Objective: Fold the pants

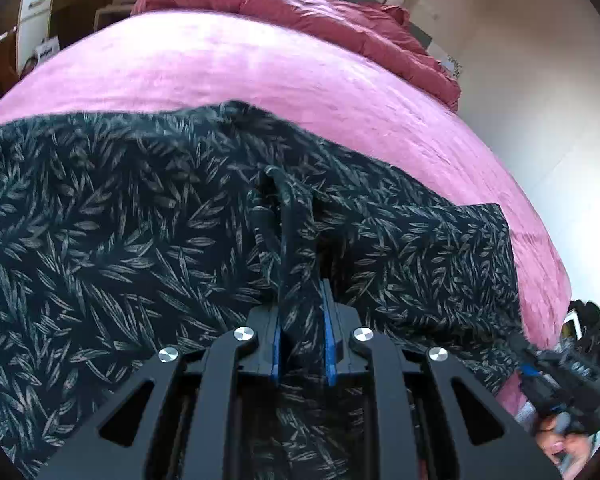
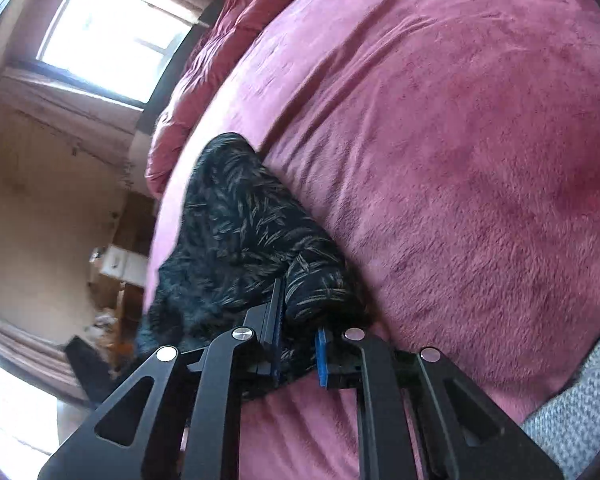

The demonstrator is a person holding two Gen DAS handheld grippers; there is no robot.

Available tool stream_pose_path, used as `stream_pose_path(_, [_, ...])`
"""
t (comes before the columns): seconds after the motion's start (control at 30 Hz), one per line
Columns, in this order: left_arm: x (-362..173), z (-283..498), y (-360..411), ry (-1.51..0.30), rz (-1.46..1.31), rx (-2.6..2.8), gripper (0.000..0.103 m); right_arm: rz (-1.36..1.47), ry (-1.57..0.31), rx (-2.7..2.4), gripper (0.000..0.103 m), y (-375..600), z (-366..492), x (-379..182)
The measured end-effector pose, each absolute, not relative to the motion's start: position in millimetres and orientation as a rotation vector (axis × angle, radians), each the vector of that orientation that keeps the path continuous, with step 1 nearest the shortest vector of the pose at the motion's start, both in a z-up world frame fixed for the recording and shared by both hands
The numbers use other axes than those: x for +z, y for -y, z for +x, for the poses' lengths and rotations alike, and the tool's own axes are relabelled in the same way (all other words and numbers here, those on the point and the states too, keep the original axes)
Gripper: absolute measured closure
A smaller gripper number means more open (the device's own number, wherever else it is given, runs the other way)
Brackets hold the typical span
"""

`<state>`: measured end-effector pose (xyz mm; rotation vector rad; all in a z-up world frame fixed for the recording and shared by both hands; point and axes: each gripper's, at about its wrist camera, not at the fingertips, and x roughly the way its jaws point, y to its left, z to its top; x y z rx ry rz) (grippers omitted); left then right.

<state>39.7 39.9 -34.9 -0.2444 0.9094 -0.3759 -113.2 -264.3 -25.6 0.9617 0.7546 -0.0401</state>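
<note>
Judging from how both tongs sit, the likeliest trouble is a slipping or uneven grip. The left tongs [image 1: 302,276] are clamped on a raised ridge of the pants [image 1: 140,220], and the cloth between the blue pads is only a thin pinch — a quick lift could pull it free, or drag up just the top layer and leave the rest on the bed [image 1: 260,68]. The right tongs [image 2: 300,320] are closed on a rolled bunch of the same dark leaf-print cloth; the bunch bulges out past the pads (it looks thicker than what the jaws actually hold), so part of it may spill out sideways once it is carried. If the two hands pull apart or rise at different heights, the fold would land skewed. The plush pink cover could also cling to the cloth and wrinkle the lower layer.

In the left wrist view the pants spread flat across the bed from about nine o'clock to three o'clock of the tongs, with the pinched ridge running toward twelve; the right tongs show low at four o'clock, at the pants' edge. In the right wrist view the pants stretch from the jaws toward eleven o'clock, lying near the bed's left edge, with bare pink cover from twelve round to four.
</note>
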Motion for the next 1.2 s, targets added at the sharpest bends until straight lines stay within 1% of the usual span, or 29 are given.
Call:
stream_pose_path(0.03, [-33.5,38.9,-40.7,-0.907,-0.245,-0.377,0.088,0.951,-0.757,-0.021,0.080,262.8,-114.7,-19.9])
stream_pose_path(0.07, [-31.8,37.9,-42.8,-0.908,-0.254,-0.381,0.088,0.933,-0.757,-0.012,0.077,260.4,-116.5,-14.3])
stream_pose_path(0.1, [-29.4,34.2,-43.7,-0.909,-0.278,-0.390,0.088,0.886,-0.759,0.000,0.076,256.0,-120.6,-5.3])
stream_pose_path(0.27, [-29.5,39.0,-51.7,-0.913,-0.301,-0.413,0.086,0.574,-0.739,0.085,0.076,225.8,-127.6,40.7])
stream_pose_path(0.37, [-31.2,41.5,-51.8,-0.908,-0.309,-0.407,0.086,0.420,-0.724,0.102,0.076,211.0,-108.4,61.1])
stream_pose_path(0.43, [-26.3,45.2,-52.5,-0.884,-0.302,-0.400,0.087,0.323,-0.708,0.093,0.076,206.5,-80.8,68.9])
stream_pose_path(0.53, [-12.2,46.0,-51.4,-0.829,-0.279,-0.385,0.088,0.196,-0.737,0.092,0.076,203.7,-38.1,63.0])
stream_pose_path(0.67, [-8.9,58.9,-49.9,-0.826,-0.240,-0.357,0.087,0.048,-0.826,0.057,0.076,198.3,7.2,29.6])
stream_pose_path(0.77, [-27.9,69.1,-52.2,-0.895,-0.263,-0.344,0.087,0.037,-0.856,0.033,0.076,201.7,13.7,7.0])
stream_pose_path(0.87, [-35.9,61.8,-55.5,-0.865,-0.262,-0.337,0.084,-0.059,-0.833,0.014,0.076,193.4,6.9,1.9])
stream_pose_path(0.93, [-34.9,58.0,-54.9,-0.855,-0.233,-0.326,0.083,-0.061,-0.831,0.010,0.076,193.5,4.7,1.8])
stream_pose_path(1.0, [-29.2,50.4,-56.9,-0.847,-0.222,-0.295,0.077,-0.022,-0.822,0.003,0.076,197.7,-3.9,7.0])
stream_pose_path(1.03, [-25.3,44.7,-60.4,-0.832,-0.225,-0.277,0.076,-0.031,-0.802,-0.010,0.074,196.4,-12.0,10.5])
stream_pose_path(1.07, [-23.2,39.0,-63.9,-0.820,-0.232,-0.268,0.067,-0.057,-0.784,-0.016,0.070,193.6,-19.9,13.3])
stream_pose_path(1.1, [-21.8,32.2,-67.3,-0.811,-0.232,-0.265,0.058,-0.089,-0.767,-0.019,0.061,189.5,-28.7,15.7])
stream_pose_path(1.13, [-23.4,27.1,-67.8,-0.812,-0.213,-0.256,0.056,-0.115,-0.759,-0.016,0.056,183.9,-39.7,17.1])
stream_pose_path(1.2, [-28.1,16.3,-67.2,-0.820,-0.141,-0.229,0.056,-0.103,-0.777,-0.002,0.056,179.1,-51.6,14.0])
